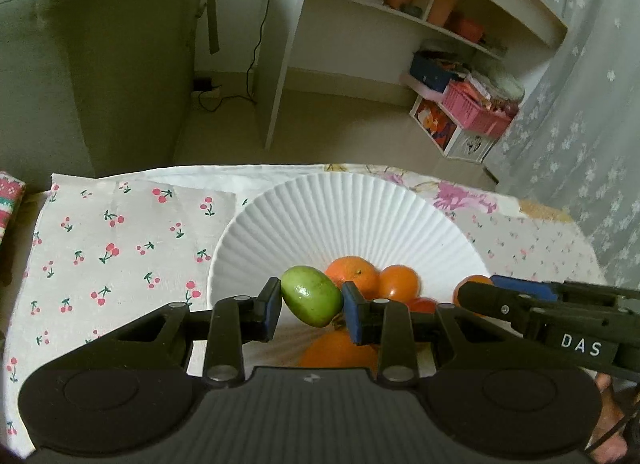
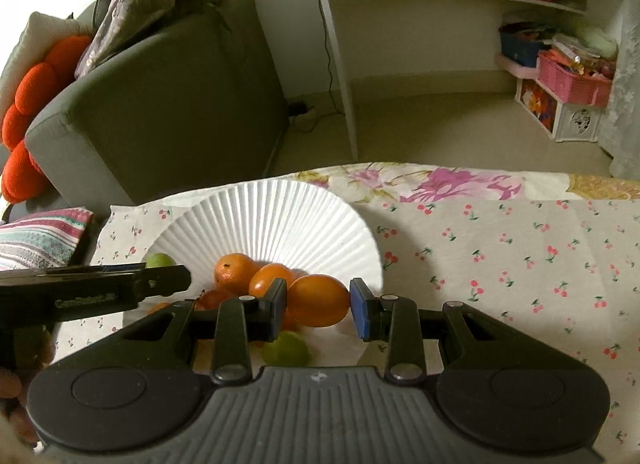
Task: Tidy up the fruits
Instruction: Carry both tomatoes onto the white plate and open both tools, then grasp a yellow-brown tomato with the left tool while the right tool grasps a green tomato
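My left gripper [image 1: 311, 304] is clamped on a lime [image 1: 311, 301], my right gripper [image 2: 318, 302] on an orange [image 2: 318, 300], both over the plate [image 1: 348, 208]. Both fruits look round, smooth and light, so I grip across their middles.

Each gripper, the left gripper [image 1: 311, 312] and the right gripper [image 2: 318, 306], is matte black plastic with a ribbed grey base and round silver rivets. Blue pads [image 1: 354, 314] line the fingers. White letters "DAS" mark one side.
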Tool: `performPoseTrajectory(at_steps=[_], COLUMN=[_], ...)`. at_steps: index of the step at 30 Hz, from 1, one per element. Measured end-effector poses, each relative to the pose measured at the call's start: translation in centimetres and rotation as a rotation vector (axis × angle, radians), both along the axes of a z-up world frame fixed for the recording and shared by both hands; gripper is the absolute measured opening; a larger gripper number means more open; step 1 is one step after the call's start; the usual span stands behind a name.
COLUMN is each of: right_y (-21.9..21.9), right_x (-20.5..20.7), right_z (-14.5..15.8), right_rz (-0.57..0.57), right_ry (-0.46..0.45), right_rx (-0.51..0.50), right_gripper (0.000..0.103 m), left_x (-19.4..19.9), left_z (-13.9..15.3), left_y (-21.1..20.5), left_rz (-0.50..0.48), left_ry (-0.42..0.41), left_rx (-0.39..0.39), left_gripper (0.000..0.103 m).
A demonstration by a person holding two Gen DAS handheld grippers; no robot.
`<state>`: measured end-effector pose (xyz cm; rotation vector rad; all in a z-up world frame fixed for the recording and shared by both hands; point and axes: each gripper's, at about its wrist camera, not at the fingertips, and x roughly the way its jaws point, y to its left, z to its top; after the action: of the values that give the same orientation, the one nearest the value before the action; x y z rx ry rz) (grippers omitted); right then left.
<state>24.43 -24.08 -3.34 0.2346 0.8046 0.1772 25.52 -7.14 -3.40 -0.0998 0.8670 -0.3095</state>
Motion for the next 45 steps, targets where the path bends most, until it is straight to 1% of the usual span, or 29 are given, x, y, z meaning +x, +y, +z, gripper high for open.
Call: performPoseTrajectory(at_steps=[5,11,14,19,22,24,25,28,31,36,42,45], right_y=[1.1,1.1,0.9,0.4,0.1,-0.1,-0.3,-0.9,-1.3,-0.7,0.6,2.1], right_x=[-0.2,0.0,0.2,0.2,0.2,0.2,0.2,0.2,0.1,-0.1,-1.1,-1.9], right_z=[-0.1,-0.4,-0.6,0.0,0.3,0.3,0.5,0.9,1.3,1.5,2.2,2.3], right_rz=[0.017,0.002,-0.004,-0.014,-0.022,-0.026,-0.029,-0.051,-0.071,-0.050,0.006,0.058], right_ry=[-0.008,0.004,0.009,-0.009,-0.016,-0.019,-0.021,-0.032,-0.041,-0.043,-0.047,-0.039], right_rx=[-0.047,-0.052,-0.045,-0.019,-0.011,-0.007,-0.004,0.022,0.056,0.054,0.057,0.034], right_gripper=[0.031,0.032,0.033,0.033,0.033,0.033,0.033,0.033,0.033,0.034,0.042,0.051], left_x=[0.2,0.1,-0.1,-0.3,-0.6,-0.8,-0.9,-1.4,-2.2,-3.6,-6.1,-7.7], left_z=[-0.5,-0.5,-0.2,0.1,0.6,1.0,1.2,1.9,2.6,3.4,3.8,3.6], left_y=[0.0,0.0,-0.1,0.1,0.4,0.8,1.0,1.7,2.3,3.6,5.7,6.9], left_rz=[0.002,0.007,0.003,0.001,0.006,0.010,0.016,0.025,0.028,0.036,0.057,0.072], left_ry=[0.015,0.020,0.013,0.010,0.000,-0.014,-0.017,-0.020,-0.042,-0.051,-0.051,-0.044], left_rx=[-0.001,-0.013,-0.004,-0.020,-0.028,-0.032,-0.037,-0.064,-0.078,-0.095,-0.092,-0.076], left_gripper=[0.021,0.022,0.022,0.025,0.034,0.045,0.047,0.048,0.051,0.052,0.053,0.054])
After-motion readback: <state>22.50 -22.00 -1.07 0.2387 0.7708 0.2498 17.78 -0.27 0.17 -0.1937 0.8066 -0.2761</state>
